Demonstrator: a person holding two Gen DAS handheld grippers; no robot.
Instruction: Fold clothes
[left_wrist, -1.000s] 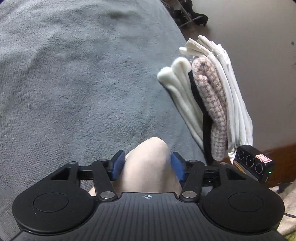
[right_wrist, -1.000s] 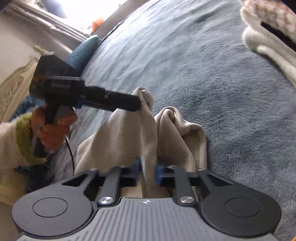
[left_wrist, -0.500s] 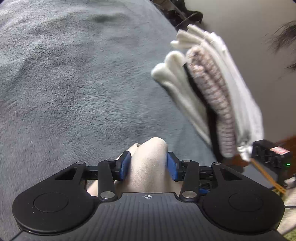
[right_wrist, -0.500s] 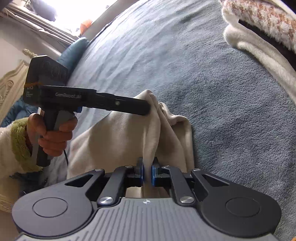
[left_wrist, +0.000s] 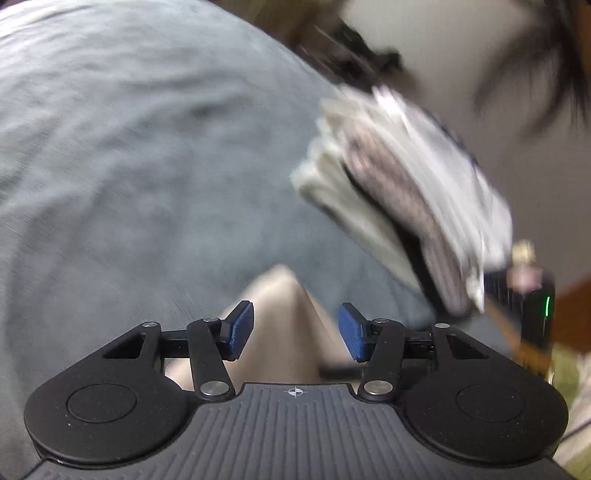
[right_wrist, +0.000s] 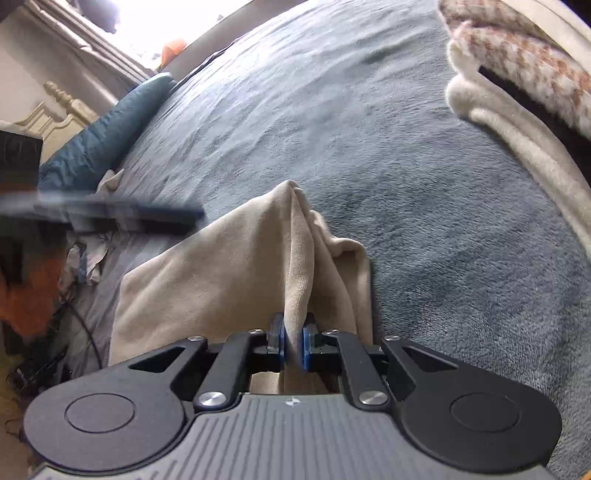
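Bedroom in a home. Bed (right_wrist: 369, 155) spread with grey-blue fleece blanket. Carved cream headboard (right_wrist: 55, 114) at far end, teal pillow (right_wrist: 107, 136) against it. Bright window beyond. Stack of folded clothes (right_wrist: 517, 92) on bed edge. Plain wall (left_wrist: 424, 44).

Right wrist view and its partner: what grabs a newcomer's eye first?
The beige garment tented up on the grey blanket, a fold pinched in the right hand-held gripper. In the left view, the left hand-held gripper, its jaws just opened, straddles beige cloth without pressing it. A stack of folded clothes sits at the blanket's right edge.
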